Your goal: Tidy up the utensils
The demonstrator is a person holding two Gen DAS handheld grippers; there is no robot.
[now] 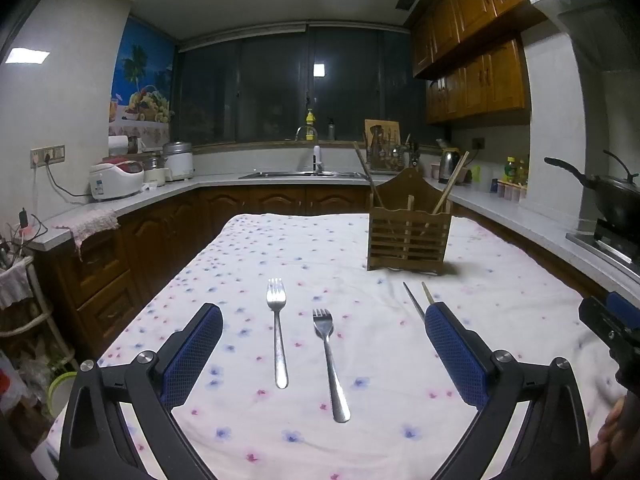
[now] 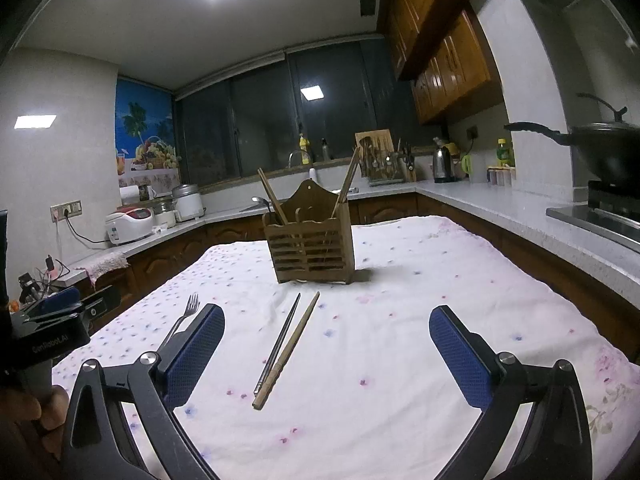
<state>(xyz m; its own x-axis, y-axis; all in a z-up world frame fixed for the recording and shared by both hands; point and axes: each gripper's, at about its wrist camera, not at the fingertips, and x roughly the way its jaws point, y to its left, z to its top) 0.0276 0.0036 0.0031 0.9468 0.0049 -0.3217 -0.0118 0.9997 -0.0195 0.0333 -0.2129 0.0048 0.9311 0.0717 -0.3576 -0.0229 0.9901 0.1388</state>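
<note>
Two steel forks lie on the floral tablecloth in the left wrist view: a longer one (image 1: 279, 336) on the left and a shorter one (image 1: 330, 364) on the right. My left gripper (image 1: 322, 312) is open and empty, its fingers on either side of them. A wooden utensil holder (image 1: 408, 236) (image 2: 310, 248) stands further back with chopsticks in it. In the right wrist view a dark chopstick (image 2: 279, 346) and a wooden chopstick (image 2: 289, 350) lie side by side before my open, empty right gripper (image 2: 326, 314). One fork (image 2: 182, 316) shows at its left.
The table (image 2: 460, 300) is ringed by kitchen counters. A wok (image 2: 600, 152) sits on the stove at the right, rice cookers (image 1: 116, 180) at the left, a sink (image 1: 300, 174) at the back. The other gripper shows at each view's edge (image 1: 612, 324) (image 2: 60, 316).
</note>
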